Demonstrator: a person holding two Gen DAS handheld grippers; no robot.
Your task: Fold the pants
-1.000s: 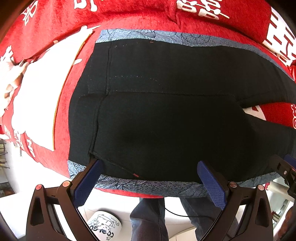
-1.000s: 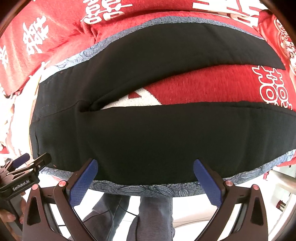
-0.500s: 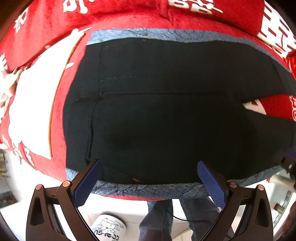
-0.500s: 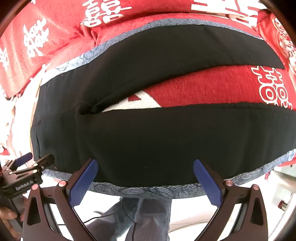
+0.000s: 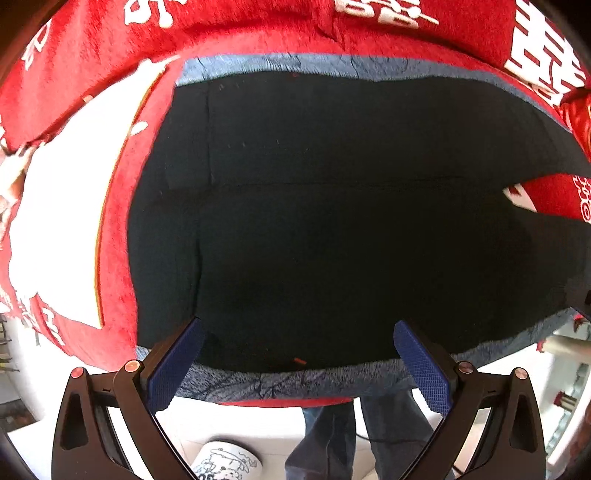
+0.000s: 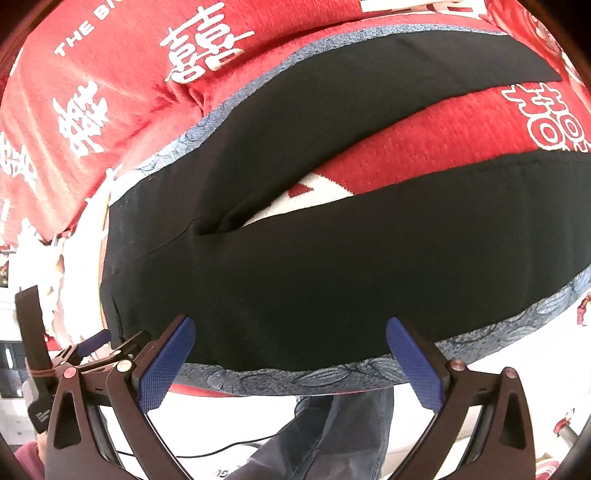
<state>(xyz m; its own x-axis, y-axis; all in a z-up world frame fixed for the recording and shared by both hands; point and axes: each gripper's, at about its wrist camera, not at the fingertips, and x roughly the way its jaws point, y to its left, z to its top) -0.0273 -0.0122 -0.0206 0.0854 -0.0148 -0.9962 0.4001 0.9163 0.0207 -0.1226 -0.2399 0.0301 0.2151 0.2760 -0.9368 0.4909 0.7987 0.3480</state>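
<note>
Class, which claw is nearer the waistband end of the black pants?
Left. The left claw hangs open at the pants' near edge by the waistband; the right claw hangs open farther along, over the near leg.

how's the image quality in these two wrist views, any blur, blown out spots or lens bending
Left wrist: strong fisheye bulge; the black pants are so dark that seams barely show, and the white patch on the red blanket is blown out. Right wrist: same bulge, slight blur on the blanket's right-hand characters, the floor below overexposed; the open right gripper looks sharp.
</note>
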